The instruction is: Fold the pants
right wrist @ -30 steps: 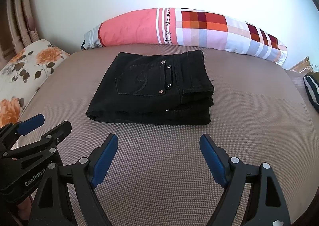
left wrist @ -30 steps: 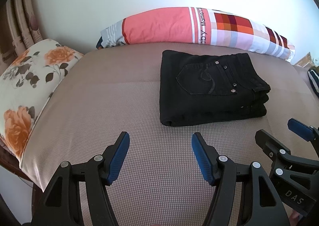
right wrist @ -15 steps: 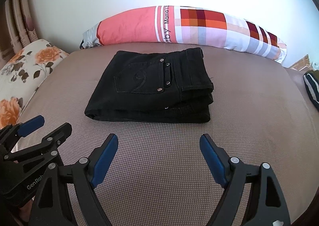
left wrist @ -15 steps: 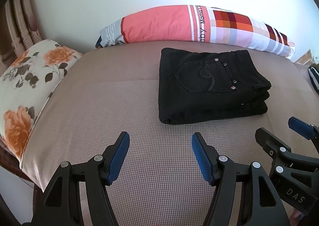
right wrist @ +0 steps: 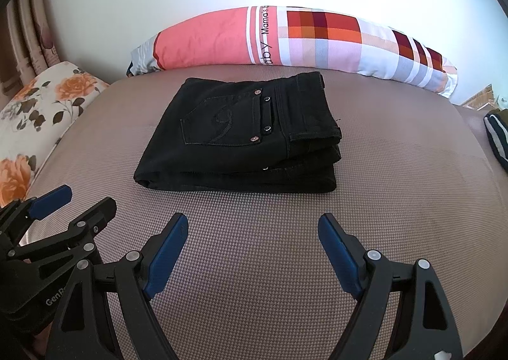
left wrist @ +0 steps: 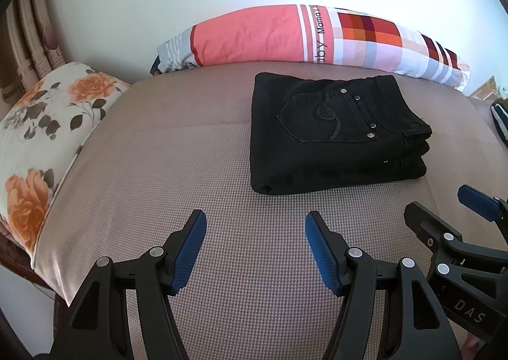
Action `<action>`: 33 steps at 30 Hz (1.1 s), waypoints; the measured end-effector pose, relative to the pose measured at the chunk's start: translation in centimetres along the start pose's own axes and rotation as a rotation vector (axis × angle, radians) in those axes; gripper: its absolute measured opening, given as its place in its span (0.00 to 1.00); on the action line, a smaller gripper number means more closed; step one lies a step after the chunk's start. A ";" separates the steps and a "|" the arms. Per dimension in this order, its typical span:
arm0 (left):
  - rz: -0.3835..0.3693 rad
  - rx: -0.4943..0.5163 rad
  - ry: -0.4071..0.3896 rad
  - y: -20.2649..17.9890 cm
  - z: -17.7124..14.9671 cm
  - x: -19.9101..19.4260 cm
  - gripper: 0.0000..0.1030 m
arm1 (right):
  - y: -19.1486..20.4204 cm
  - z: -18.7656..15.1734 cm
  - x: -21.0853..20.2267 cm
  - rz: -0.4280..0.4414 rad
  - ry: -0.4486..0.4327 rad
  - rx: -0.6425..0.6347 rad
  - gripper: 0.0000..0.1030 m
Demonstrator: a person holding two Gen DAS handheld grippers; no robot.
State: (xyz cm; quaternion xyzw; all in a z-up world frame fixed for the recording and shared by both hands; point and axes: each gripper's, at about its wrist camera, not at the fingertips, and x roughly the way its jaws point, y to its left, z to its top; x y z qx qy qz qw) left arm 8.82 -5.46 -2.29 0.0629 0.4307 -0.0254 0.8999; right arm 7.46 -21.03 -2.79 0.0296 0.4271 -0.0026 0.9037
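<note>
Left gripper point(left wrist: 254, 247) and right gripper point(right wrist: 252, 252): jaws spread wide, holding nothing, side by side above the taupe mattress cover point(left wrist: 190, 169). Black jeans point(right wrist: 247, 137) lie apart from both, folded into a compact stack, back pocket up, mid-bed. Behind them a pink-and-plaid bolster point(right wrist: 285, 42) runs along the wall; a floral pillow point(left wrist: 41, 125) sits far left.
</note>
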 end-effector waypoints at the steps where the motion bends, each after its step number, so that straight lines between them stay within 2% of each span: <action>1: -0.001 0.001 0.001 0.0 0.0 0.0 0.64 | 0.0 0.0 -0.1 0.001 0.001 0.000 0.79; 33: -0.020 0.015 0.019 -0.4 0.0 0.4 0.64 | -0.2 0.0 0.2 0.000 0.011 0.003 0.79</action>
